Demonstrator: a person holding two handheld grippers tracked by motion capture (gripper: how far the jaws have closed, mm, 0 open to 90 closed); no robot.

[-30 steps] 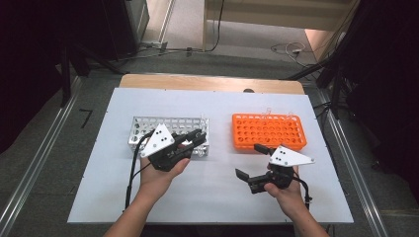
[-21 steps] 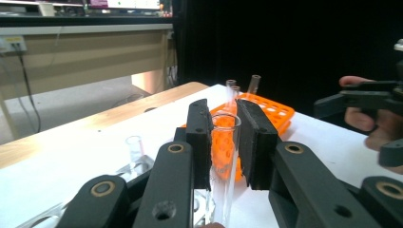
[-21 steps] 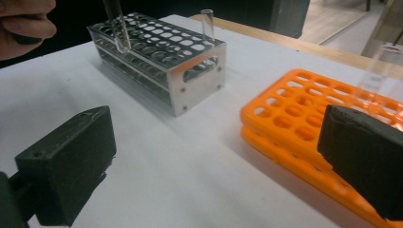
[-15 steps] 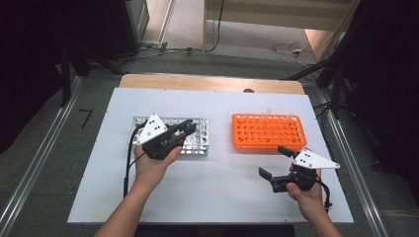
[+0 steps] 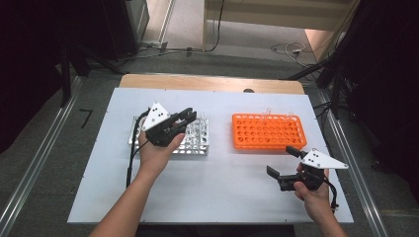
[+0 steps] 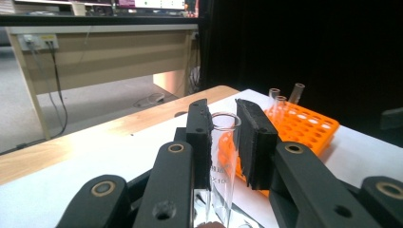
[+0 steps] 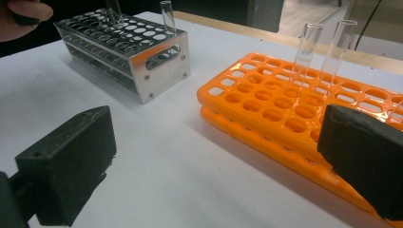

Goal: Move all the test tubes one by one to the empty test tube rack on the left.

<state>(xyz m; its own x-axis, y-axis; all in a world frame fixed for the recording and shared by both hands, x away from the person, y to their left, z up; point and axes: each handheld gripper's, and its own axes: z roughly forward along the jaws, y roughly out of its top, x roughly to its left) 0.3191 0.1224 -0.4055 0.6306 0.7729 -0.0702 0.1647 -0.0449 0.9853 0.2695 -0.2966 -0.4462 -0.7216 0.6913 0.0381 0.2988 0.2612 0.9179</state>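
My left gripper (image 5: 189, 116) hovers over the silver metal rack (image 5: 197, 144) at the table's left. In the left gripper view its black pads (image 6: 199, 130) are shut on a clear glass test tube (image 6: 222, 156) held upright just below its rim; the tube's lower end is hidden. My right gripper (image 5: 281, 160) is open near the front right, in front of the orange rack (image 5: 267, 131), with nothing between its jaws (image 7: 218, 171). Two clear tubes (image 7: 304, 52) stand in the orange rack (image 7: 266, 104). Another tube (image 7: 167, 16) stands in the metal rack (image 7: 142, 57).
The white table top (image 5: 222, 197) has bare room between and in front of the two racks. A wooden strip (image 5: 212, 82) runs along its far edge. Cables trail from both grippers. The floor drops away past the table's sides.
My left gripper has moved away from the person and a little left, onto the metal rack. My right gripper has shifted right, toward the table's front right corner, still open.
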